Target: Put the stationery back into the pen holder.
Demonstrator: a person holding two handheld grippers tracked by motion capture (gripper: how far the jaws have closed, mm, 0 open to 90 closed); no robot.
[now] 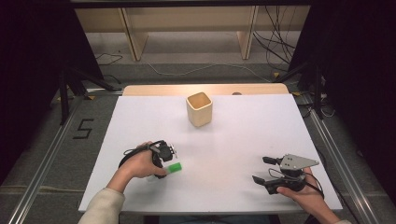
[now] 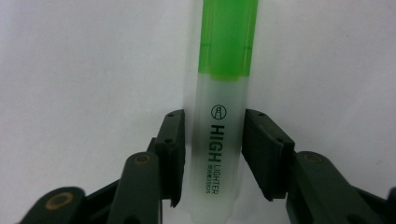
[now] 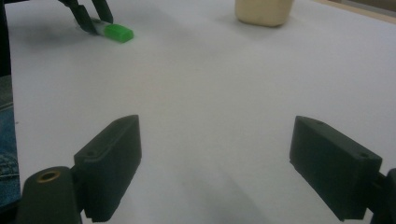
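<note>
Count on my table [image 1: 140,186]: one.

Highlighters: one, a green highlighter [image 1: 173,168] at about 8 o'clock on the table from its centre, lying flat.

Cups: one, a pale square cup [image 1: 199,108] at 12 o'clock, upright, well apart from the highlighter.

Grippers in my hands: two, the left gripper [image 2: 212,156] at 8 o'clock, the right gripper [image 1: 259,169] at 4 o'clock.

Jaws: four, two per gripper.

Hands: two.

Shelves beyond the table: one wooden shelf [image 1: 187,23], at 12 o'clock.
</note>
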